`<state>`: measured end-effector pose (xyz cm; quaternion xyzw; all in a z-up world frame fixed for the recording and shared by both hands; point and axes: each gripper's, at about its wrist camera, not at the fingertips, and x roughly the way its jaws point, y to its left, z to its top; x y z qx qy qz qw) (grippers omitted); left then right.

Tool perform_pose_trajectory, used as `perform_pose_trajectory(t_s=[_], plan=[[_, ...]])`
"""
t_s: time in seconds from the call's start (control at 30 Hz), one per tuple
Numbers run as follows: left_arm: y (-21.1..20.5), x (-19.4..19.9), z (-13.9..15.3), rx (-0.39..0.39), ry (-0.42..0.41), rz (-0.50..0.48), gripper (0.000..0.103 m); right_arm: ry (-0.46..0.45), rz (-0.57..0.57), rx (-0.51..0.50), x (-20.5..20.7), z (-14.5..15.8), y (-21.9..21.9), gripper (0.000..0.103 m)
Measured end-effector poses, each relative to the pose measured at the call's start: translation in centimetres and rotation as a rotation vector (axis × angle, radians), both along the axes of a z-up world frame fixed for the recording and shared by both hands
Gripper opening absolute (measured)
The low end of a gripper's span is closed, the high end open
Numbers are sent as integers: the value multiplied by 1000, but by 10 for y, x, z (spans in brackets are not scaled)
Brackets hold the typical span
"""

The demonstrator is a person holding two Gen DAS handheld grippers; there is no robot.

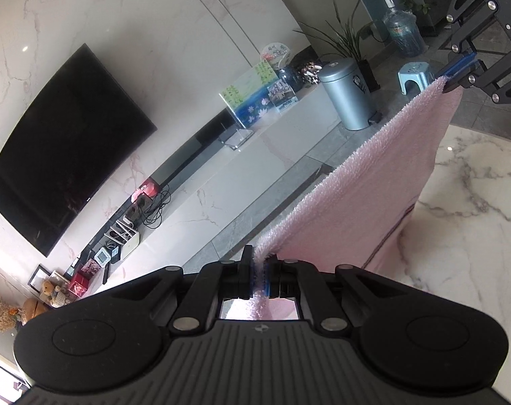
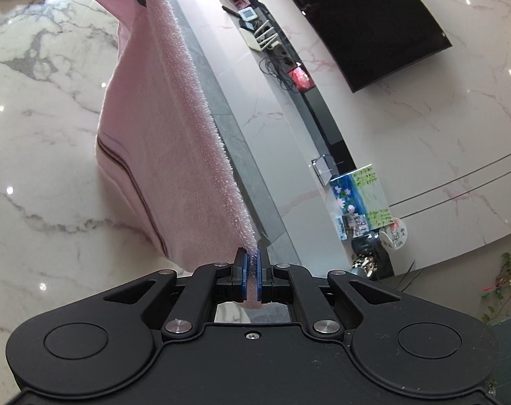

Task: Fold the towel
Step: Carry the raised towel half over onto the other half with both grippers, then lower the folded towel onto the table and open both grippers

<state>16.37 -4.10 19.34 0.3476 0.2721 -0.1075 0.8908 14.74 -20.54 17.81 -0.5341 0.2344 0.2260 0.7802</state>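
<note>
Towel (image 1: pixel 366 199), pink terry w/ dark stripe band near one end, held up in the air over white marble table (image 1: pixel 474 202), top edge stretched taut between both claws, rest hanging down toward the tabletop; can't tell if lower part touches it. Left gripper (image 1: pixel 260 276) clamped tight on one top corner, blue pads pinching the pile. Right gripper (image 2: pixel 252 271) likewise closed on the opposite corner, cloth sandwiched between its pads. Probably the lift-and-spread step, fold itself not yet made. Next move likely needs lowering the hanging end onto the table near its edge, then carrying both held corners over to meet the far end, keeping tension even so the edge stays straight. Writing: "GenRobot…" partly legible on left gripper's arm in right wrist view; other text around too small to read.
</note>
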Motion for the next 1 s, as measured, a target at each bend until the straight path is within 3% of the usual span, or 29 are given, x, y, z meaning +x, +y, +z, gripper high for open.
perform_pose_trajectory(t_s=[0.3,0.67,1.0], plan=[[-8,-71,-51,28,172,-124,4,205,69,-90,-76,-68,-20,3],[-7,-161,-120,28,381,-268,5,463,117,-114,-159,-134,-37,3],[1,-186,-167,-27,503,-256,10,616,77,-59,-182,-182,-40,4]])
